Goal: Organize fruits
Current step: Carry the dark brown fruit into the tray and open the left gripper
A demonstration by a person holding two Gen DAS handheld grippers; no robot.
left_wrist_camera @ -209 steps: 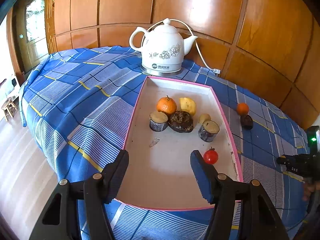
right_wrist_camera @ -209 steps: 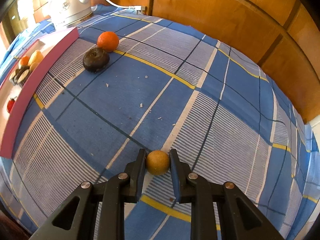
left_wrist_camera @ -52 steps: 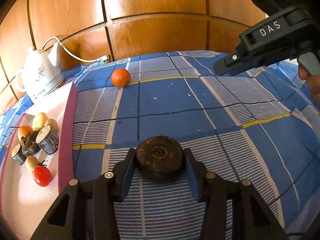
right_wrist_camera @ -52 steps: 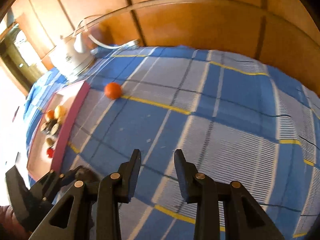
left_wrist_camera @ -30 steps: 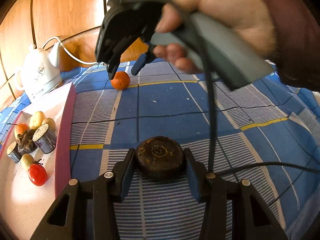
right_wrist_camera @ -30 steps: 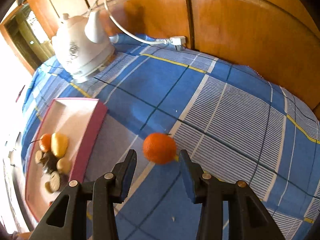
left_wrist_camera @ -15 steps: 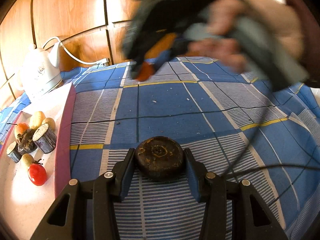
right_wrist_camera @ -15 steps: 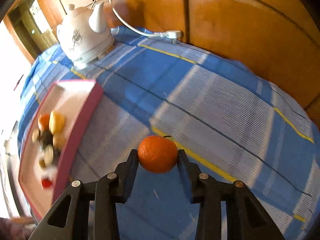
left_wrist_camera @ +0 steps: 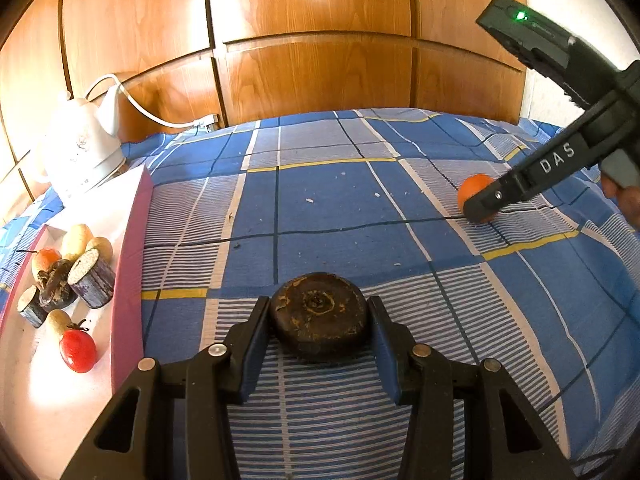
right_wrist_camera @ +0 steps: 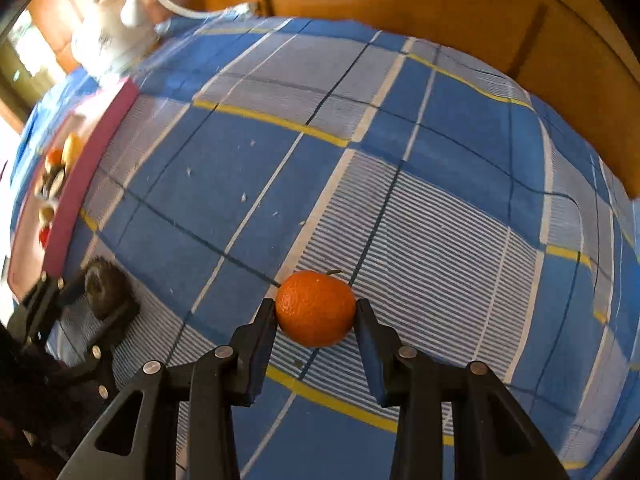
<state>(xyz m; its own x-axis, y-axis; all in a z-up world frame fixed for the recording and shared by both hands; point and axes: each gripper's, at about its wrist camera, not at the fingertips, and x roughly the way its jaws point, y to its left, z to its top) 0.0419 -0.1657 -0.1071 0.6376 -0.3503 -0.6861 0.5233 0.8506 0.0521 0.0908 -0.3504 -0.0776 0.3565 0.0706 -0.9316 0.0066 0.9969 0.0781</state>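
Observation:
My left gripper [left_wrist_camera: 318, 322] is shut on a dark brown round fruit [left_wrist_camera: 319, 314] low over the blue checked cloth. My right gripper [right_wrist_camera: 316, 310] is shut on an orange [right_wrist_camera: 316, 307], down at the cloth on the right side; both also show in the left wrist view, the orange [left_wrist_camera: 472, 190] partly behind the gripper's finger [left_wrist_camera: 486, 204]. The pink-rimmed white tray [left_wrist_camera: 130, 264] at the left holds several fruits, among them a red tomato [left_wrist_camera: 78, 350]. The right wrist view shows the left gripper [right_wrist_camera: 100, 292] and the tray [right_wrist_camera: 76, 184], blurred.
A white electric kettle [left_wrist_camera: 82, 148] with its cord stands behind the tray against the wood-panelled wall [left_wrist_camera: 312, 60]. The cloth [left_wrist_camera: 320, 208] between the tray and the orange carries only small crumbs. The bed edge falls off at the right.
My right gripper closed on the orange and carried it from the far middle of the cloth to the right, down near the cloth. My left gripper and the dark fruit stayed put.

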